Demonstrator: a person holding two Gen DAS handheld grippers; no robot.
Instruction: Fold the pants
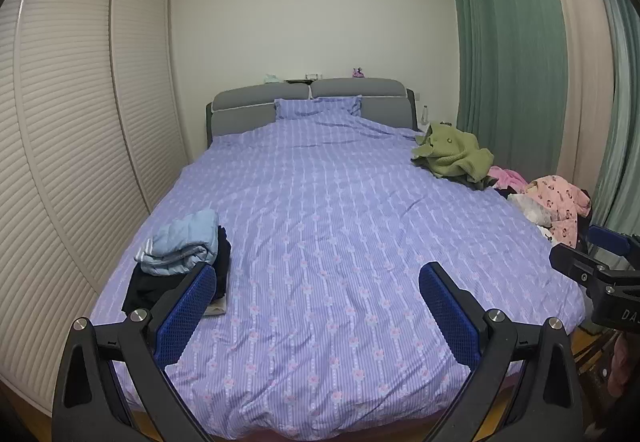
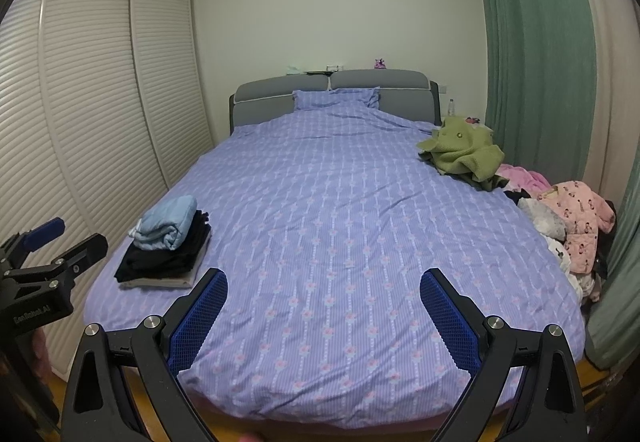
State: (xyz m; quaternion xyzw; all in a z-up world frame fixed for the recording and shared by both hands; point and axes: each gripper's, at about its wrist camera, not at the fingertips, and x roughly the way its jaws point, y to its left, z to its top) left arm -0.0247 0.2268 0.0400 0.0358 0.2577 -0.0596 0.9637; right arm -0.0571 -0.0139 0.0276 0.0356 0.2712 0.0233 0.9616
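My left gripper point(image 1: 318, 282) is open and empty, held above the foot of the bed point(image 1: 320, 210). My right gripper point(image 2: 324, 288) is open and empty too, beside it on the right; it shows at the right edge of the left wrist view point(image 1: 592, 262). A stack of folded clothes point(image 2: 168, 246), dark garments with a light blue one on top, lies at the bed's left edge point(image 1: 180, 262). A heap of unfolded clothes point(image 2: 568, 226) with a pink garment lies at the bed's right edge point(image 1: 552, 202). I cannot tell which piece is the pants.
A green garment point(image 2: 464, 154) lies on the bed's right side nearer the grey headboard point(image 2: 332, 90). White louvred wardrobe doors point(image 2: 92, 114) run along the left. Green curtains point(image 2: 536, 62) hang at the right. The purple striped cover is bare in the middle.
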